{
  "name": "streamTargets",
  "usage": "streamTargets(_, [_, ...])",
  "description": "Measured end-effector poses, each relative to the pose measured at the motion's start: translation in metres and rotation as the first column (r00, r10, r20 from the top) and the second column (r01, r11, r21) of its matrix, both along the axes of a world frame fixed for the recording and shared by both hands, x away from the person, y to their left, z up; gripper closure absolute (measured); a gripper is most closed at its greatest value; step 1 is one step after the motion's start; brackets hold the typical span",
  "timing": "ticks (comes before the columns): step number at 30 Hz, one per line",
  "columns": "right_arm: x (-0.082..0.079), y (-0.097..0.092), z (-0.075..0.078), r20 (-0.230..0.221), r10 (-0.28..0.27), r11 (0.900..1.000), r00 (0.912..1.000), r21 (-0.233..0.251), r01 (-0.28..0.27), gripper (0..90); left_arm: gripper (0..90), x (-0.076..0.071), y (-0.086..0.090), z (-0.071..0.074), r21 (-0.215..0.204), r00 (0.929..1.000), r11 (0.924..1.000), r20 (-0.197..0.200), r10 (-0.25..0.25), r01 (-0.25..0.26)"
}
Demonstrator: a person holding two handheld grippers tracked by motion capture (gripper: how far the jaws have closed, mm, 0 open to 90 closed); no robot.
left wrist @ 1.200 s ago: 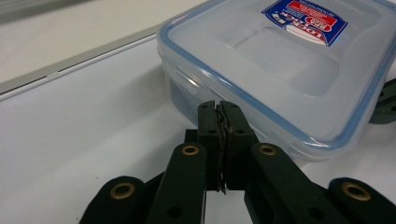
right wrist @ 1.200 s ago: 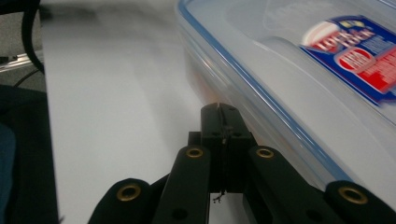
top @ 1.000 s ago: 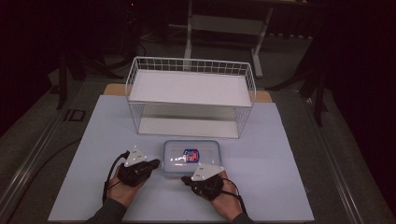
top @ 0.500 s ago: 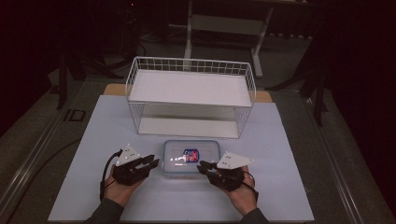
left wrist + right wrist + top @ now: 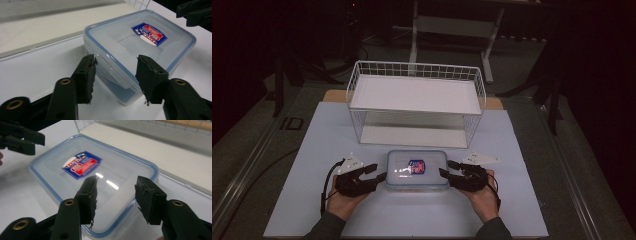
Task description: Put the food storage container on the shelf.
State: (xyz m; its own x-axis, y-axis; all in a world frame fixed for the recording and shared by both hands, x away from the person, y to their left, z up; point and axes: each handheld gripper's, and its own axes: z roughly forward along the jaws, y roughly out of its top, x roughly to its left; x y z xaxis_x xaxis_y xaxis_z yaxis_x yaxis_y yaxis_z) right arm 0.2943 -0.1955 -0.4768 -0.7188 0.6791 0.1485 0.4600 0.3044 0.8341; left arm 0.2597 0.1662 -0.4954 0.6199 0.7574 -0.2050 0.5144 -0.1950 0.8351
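Observation:
A clear plastic food container (image 5: 417, 169) with a blue-rimmed lid and a red and blue label lies flat on the white mat, in front of the wire rack. My left gripper (image 5: 380, 172) is at its left end and my right gripper (image 5: 445, 167) at its right end, both open. In the left gripper view the jaws (image 5: 116, 61) straddle the container's (image 5: 140, 42) short side with its latch flap between them. In the right gripper view the gripper (image 5: 116, 182) stands open over the lid's edge of the container (image 5: 82, 167).
A white wire rack (image 5: 417, 100) with an upper shelf and a lower level stands just behind the container. The white mat (image 5: 312, 150) has free room left and right of the hands. Dark floor and table legs lie beyond.
Both hands have spread apart and turned inward, so the two grippers now face the container's two short ends. The container has not moved.

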Motion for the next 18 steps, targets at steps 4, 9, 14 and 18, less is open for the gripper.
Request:
streamTargets(4, [0.006,-0.005,-0.005,-0.042,-0.012,0.9998,0.9990,0.017,0.013,48.8,39.2,0.006,0.000,-0.002,-0.051,0.9974,0.9984,-0.066,-0.028,0.024])
streamTargets(9, [0.011,-0.004,-0.008,-0.083,-0.004,0.9998,0.9966,0.020,0.006,32.5,33.6,0.010,-0.002,-0.003,-0.068,0.9949,0.9974,-0.097,-0.027,0.021])
streamTargets(14, [0.017,-0.002,-0.015,-0.161,0.013,0.9988,0.9869,0.050,-0.005,24.1,29.3,0.022,-0.004,-0.009,-0.089,0.9889,0.9959,-0.146,-0.028,0.015])
streamTargets(18, [0.022,-0.001,-0.018,-0.223,0.024,0.9924,0.9744,0.123,0.003,13.6,28.2,0.029,-0.006,-0.013,-0.135,0.9840,0.9907,-0.173,-0.043,0.020])
